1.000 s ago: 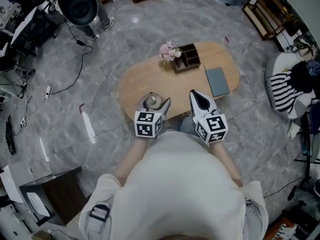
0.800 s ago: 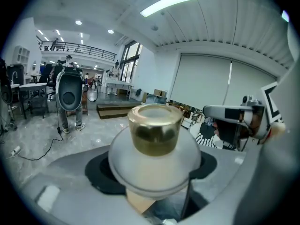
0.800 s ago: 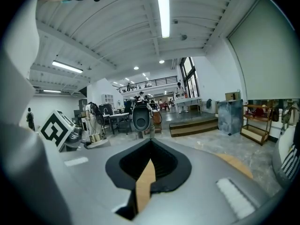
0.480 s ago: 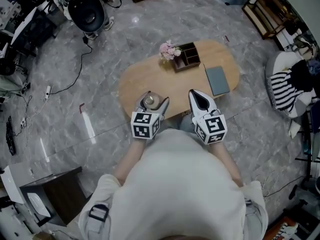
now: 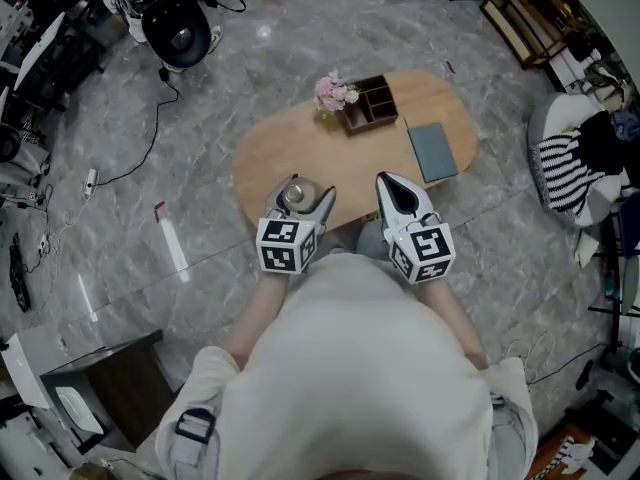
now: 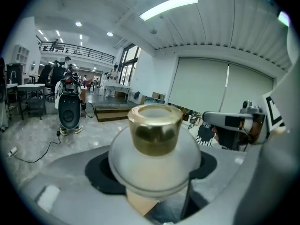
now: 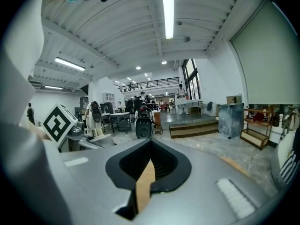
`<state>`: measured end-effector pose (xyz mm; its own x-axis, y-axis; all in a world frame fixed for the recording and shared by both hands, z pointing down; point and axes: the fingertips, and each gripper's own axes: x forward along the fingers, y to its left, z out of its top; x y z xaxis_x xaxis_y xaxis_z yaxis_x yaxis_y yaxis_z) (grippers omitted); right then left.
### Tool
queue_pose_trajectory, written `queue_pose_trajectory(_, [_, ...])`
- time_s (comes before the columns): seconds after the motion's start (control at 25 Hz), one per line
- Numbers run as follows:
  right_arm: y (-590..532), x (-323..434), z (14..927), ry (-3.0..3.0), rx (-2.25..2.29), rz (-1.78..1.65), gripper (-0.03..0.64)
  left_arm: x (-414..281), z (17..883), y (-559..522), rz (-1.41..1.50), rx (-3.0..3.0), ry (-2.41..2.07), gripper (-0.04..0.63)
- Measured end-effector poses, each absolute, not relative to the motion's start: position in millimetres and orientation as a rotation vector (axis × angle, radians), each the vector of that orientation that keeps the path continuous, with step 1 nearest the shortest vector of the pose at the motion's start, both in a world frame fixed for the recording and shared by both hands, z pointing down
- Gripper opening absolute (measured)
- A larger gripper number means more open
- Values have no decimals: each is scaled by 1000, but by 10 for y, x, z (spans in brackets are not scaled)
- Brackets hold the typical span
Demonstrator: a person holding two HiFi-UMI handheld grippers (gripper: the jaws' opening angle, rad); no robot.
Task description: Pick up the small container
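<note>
Pinching the small container (image 6: 154, 153) in its jaws, the left gripper (image 5: 304, 194) is holding it at the edge of the bench (image 5: 300, 148); the right gripper (image 5: 395, 186) is resting, jaws pressed together.

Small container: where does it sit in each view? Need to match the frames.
Head view: small container at the near edge of the table, between the jaws of the left gripper.
Left gripper view: small container fills the centre, gold cap up.
Right gripper view: cannot pick it out.
Shared landmark: black machine on the floor.
</note>
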<state>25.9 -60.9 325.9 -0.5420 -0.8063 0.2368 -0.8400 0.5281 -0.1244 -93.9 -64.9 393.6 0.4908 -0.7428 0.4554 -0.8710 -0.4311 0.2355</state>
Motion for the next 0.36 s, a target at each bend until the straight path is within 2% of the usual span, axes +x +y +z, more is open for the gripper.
queue_pose_trajectory(0.36, [-664, 240, 3286, -2609, 1420, 342, -3, -975, 3872, -729, 382, 2309, -1347, 342])
